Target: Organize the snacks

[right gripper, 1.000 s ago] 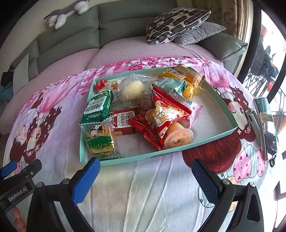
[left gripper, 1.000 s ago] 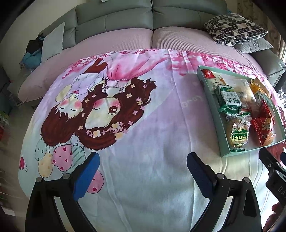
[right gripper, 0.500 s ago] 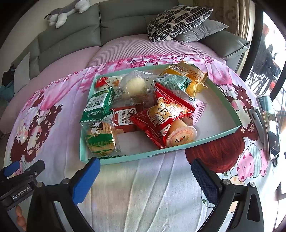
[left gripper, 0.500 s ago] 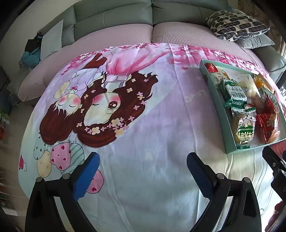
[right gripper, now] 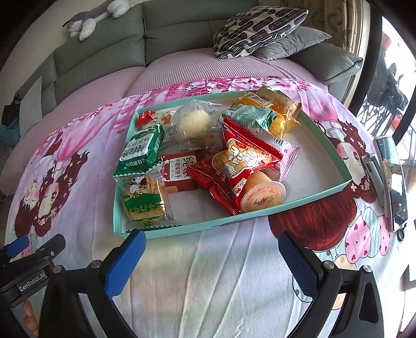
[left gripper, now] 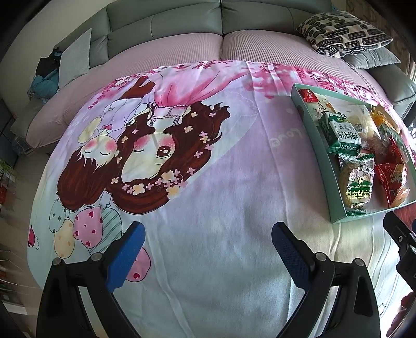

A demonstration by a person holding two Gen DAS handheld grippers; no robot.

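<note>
Grey sofa point(right gripper: 109, 52) in the background, pink seat cushions, and a cartoon-print blanket point(left gripper: 208, 208) spread over the surface in front. Patterned pillow point(right gripper: 257, 28) and a grey one at the back right, plush toy point(right gripper: 91, 19) on the sofa top. Phone point(right gripper: 392, 179) lies on the blanket right of the tray, apart from it.

Teal tray point(right gripper: 286, 208) sits on the blanket, snacks piled loose inside toward its left and middle; right end of the tray floor is bare. In the left wrist view the tray point(left gripper: 312, 145) is off to the far right.

Contents: green packet point(right gripper: 140, 150) with Chinese text leaning on the left wall, round cracker pack point(right gripper: 143, 202) with a cow graphic in the near left corner, red box point(right gripper: 179, 171) under the pile, red bag point(right gripper: 239, 161) on top, jelly cup point(right gripper: 262, 197) against the near wall, clear-wrapped bun point(right gripper: 195, 122) at the back, yellow wrappers point(right gripper: 275, 106) at the back right. Text too small to read reliably.

Left gripper point(left gripper: 205, 249) hovers over bare blanket, jaws wide, holding nothing. Right gripper point(right gripper: 210, 260) sits just short of the tray's near wall, jaws wide, nothing between them. "GenRobot.AI" is legible on the left gripper body in the right wrist view. "love" is printed on the blanket.
</note>
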